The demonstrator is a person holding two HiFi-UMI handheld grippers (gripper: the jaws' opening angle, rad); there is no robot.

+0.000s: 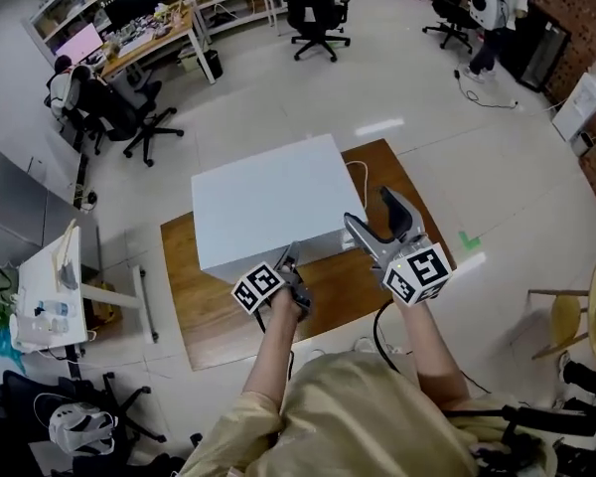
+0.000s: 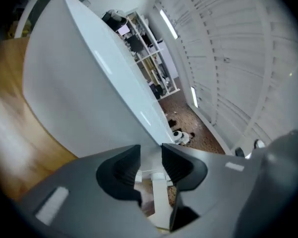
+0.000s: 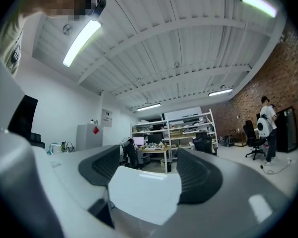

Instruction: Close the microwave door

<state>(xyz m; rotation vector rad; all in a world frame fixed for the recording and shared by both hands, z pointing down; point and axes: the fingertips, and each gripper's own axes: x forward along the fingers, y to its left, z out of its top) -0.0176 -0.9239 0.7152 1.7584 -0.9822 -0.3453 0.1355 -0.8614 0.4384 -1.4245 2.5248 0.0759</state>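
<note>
Starting at our left tool (image 2: 150, 155): the jaws are narrow, just a slim gap, and nothing sits in it. We only see floor and far-off furniture through it. In the head view that tool is right up against the near face of the microwave (image 1: 268, 202), around the box's 6 o'clock edge. We can't tell whether it's actually touching.

Our right tool (image 1: 375, 217) is wide open and tipped up a bit, hanging by the microwave's 4 o'clock corner. In the right gripper view a white corner shows low in the gap, probably the microwave's top. The pads aren't pressing on it, so we'd call that tool empty.

The microwave sits mid-tabletop (image 1: 209, 306) on the wooden board, at 12 o'clock from us.

As for progress, from above the box reads as one clean block with no door panel swinging out toward us. Our guess is the door is shut or very nearly. The front face itself is hidden from the head camera, so we can't confirm it's latched. If anything's left, it's a last push on the front, then pulling both tools back.
</note>
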